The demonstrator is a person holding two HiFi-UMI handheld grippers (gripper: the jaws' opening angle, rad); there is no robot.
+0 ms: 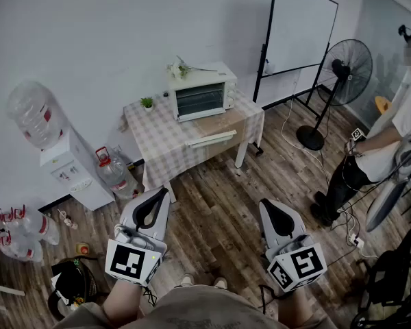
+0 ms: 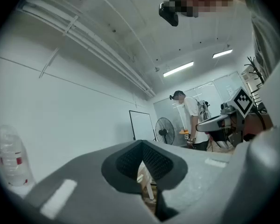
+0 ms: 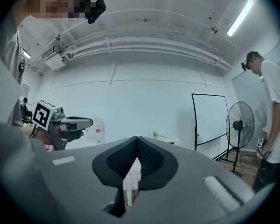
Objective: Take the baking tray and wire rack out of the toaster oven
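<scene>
Standing well back from the checked table [image 1: 157, 142], a person holds the left gripper [image 1: 162, 193] and right gripper [image 1: 266, 203] level, both clenched on nothing. The toaster oven [image 1: 200, 96] sits there, door closed, baking tray and wire rack unseen. Arriving still clenched risks knocking the door instead of gripping its handle.

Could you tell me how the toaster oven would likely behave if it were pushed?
The oven is a low, wide box, so it probably slides rather than tips. The cloth under it may bunch or drag along. The sprig lying on top could fall off.
</scene>
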